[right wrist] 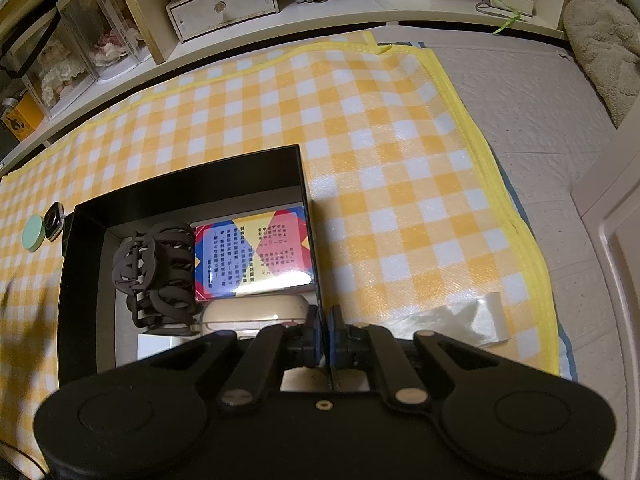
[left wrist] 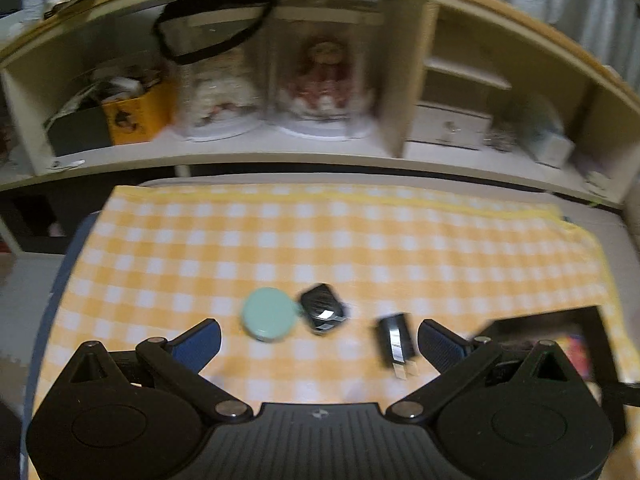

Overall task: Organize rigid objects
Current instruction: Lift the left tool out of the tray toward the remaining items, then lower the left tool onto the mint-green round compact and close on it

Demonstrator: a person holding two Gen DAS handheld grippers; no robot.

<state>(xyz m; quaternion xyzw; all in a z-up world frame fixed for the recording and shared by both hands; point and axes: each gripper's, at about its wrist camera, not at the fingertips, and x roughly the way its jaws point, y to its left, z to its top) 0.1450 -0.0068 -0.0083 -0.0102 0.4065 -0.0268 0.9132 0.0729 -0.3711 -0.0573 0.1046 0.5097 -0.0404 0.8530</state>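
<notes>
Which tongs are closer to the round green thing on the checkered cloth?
Left. The left tongs hang open just in front of the round green thing, which lies on the cloth. The right tongs sit shut on the black box's wall, with the box between.

Black box (right wrist: 192,184), open top, on checkered mat. Inside: dark hair claw (right wrist: 156,276) at left, colourful card pack (right wrist: 252,256) flat at right, cream case (right wrist: 256,312) just below the pack, near edge. Outside, left of box: mint round tin (left wrist: 270,314) lying flat, black smartwatch body (left wrist: 322,308) touching its right side, tilted. Black plug adapter (left wrist: 394,342) lying down, prongs toward camera, apart from watch, between it and box.
</notes>
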